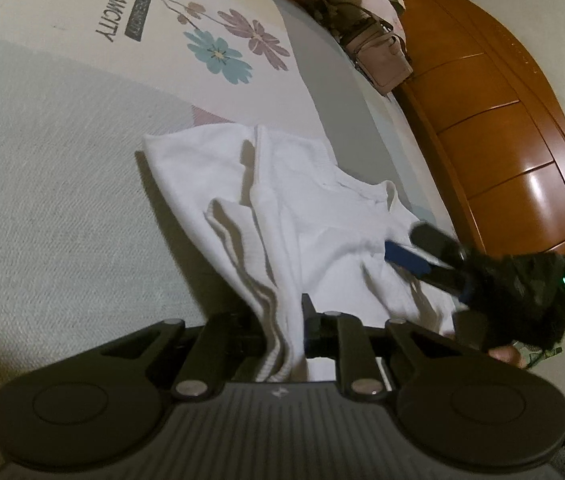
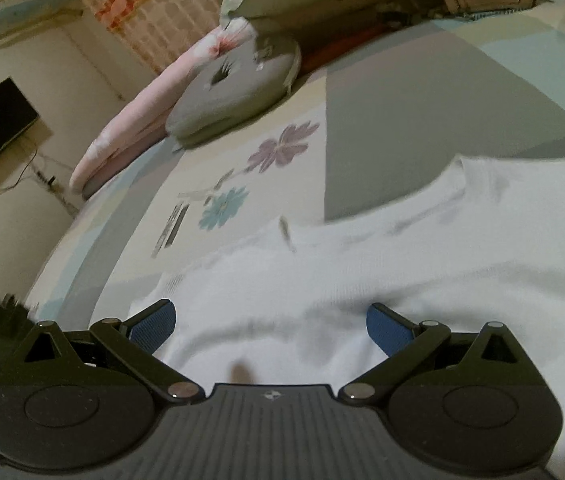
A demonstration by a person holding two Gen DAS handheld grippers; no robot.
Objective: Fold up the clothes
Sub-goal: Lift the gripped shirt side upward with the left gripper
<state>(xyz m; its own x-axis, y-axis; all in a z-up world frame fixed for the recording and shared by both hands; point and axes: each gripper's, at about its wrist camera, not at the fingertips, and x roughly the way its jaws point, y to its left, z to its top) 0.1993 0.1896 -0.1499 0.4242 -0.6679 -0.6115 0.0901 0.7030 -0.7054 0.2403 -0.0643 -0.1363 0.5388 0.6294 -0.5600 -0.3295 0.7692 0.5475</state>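
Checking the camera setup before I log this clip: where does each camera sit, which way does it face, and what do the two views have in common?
Left wrist: on the left gripper, looking down across the bed; its jaws pinch the white garment; the right gripper shows at right.
Right wrist: on the right gripper, low over the garment, facing the pillows; its jaws stand open.
Shared: the garment, the flowered bedsheet, the handbag.
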